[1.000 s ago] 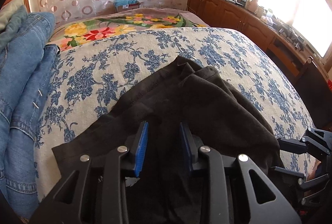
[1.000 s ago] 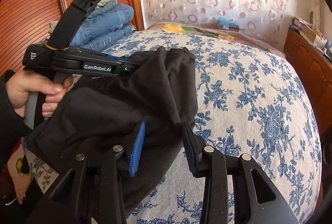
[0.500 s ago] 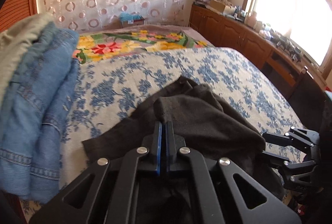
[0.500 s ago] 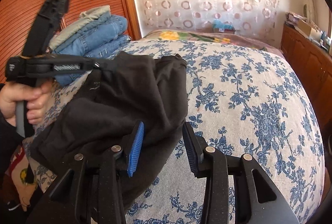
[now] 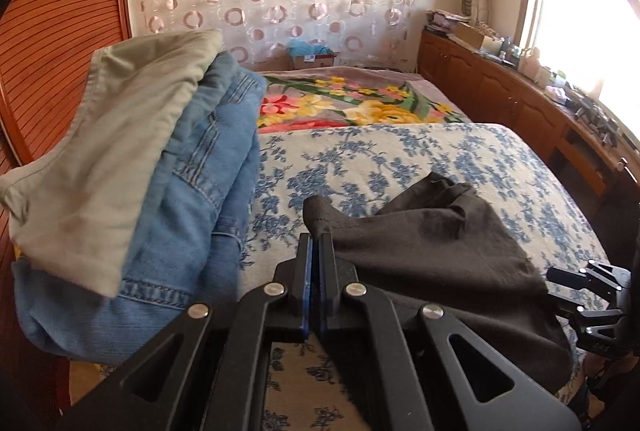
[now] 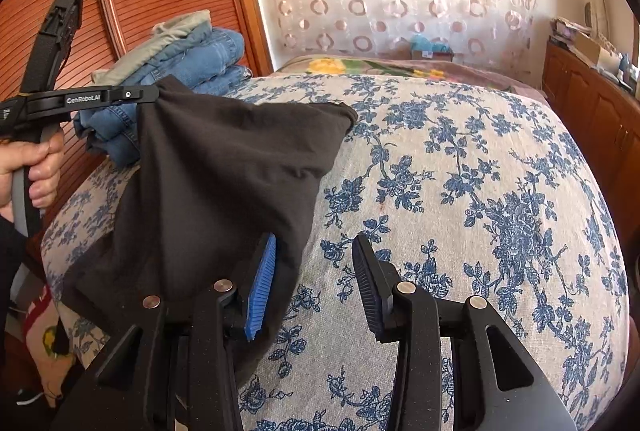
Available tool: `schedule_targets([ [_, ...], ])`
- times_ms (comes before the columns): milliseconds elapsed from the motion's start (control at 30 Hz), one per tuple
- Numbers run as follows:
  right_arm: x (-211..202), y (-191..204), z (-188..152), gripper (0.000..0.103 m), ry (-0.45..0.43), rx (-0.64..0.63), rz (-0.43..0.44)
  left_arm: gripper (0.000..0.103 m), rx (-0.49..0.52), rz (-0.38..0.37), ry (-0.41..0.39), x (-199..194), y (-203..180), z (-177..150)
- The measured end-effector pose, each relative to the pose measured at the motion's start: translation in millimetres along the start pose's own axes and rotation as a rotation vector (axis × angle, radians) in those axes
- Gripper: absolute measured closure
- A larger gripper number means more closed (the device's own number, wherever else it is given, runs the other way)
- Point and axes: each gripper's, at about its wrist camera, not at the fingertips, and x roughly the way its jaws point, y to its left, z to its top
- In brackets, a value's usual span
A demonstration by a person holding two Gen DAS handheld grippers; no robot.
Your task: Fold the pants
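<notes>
Left wrist view: the left gripper (image 5: 315, 251) was clamped on a corner of the dark pants (image 5: 432, 255), lifted above the flowered bed (image 5: 400, 151) — folded jeans (image 5: 208, 191) alongside.

Right wrist view: the right gripper (image 6: 314, 285) stood open, the pants' edge hanging against its blue pad — nothing pinched.

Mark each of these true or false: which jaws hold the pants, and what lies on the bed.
1. The left gripper is shut on the black pants. True.
2. The right gripper grips the pants. False: its jaws are open, nothing clamped.
3. Folded jeans sit under a beige garment. True.
4. The bedspread is plain red. False: cream with blue flowers.
</notes>
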Motion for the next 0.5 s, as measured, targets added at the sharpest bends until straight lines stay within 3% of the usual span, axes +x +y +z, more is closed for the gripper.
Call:
schedule_targets([
  [333,1,0,-2,0.064,0.008,-0.006,-0.001,0.103,0.029,0.034,0.048,27,-8,-12],
  [433,1,0,-2,0.064,0.008,-0.007,-0.001,0.097,0.013,0.014,0.060,27,-8,-13],
  [500,1,0,-2,0.063,0.009,-0.006,0.001,0.084,0.013,0.007,0.065,24,-9,-14],
])
